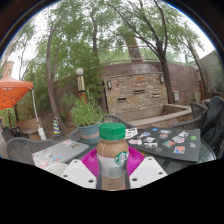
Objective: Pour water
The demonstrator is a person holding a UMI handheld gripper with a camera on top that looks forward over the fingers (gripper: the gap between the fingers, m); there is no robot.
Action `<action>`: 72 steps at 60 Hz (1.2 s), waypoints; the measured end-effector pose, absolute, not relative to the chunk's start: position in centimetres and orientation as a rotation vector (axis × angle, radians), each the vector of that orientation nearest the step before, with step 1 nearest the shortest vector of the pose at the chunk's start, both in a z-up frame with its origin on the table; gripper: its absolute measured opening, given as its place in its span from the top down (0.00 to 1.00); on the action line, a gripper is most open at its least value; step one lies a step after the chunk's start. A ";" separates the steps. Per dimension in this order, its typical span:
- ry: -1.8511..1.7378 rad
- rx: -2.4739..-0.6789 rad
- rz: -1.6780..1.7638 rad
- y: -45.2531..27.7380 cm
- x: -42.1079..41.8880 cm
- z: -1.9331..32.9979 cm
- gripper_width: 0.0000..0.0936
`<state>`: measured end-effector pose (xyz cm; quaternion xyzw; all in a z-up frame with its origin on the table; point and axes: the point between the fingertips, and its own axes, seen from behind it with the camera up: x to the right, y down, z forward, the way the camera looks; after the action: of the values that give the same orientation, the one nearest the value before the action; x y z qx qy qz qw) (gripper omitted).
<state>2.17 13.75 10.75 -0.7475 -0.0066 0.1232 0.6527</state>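
Observation:
A bottle (pixel 112 152) with a green cap, brown contents and a white label with a green round logo stands upright between my fingers. My gripper (pixel 112 165) is shut on the bottle: both magenta pads (pixel 92 162) press against its sides at label height. The bottle's base is hidden below the fingers. No cup or other vessel shows near the bottle.
A dark round table (pixel 170 140) with several small cards and papers lies just beyond the bottle. A potted green plant (pixel 88 118) stands behind it on the left. A brick outdoor fireplace (pixel 135 92), trees and an orange canopy (pixel 12 92) are farther back.

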 end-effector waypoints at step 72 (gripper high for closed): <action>-0.158 -1.780 0.138 -5.2 6.1 12.4 0.11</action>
<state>6.08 -5.17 12.43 -0.7755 -0.0688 0.0601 0.6247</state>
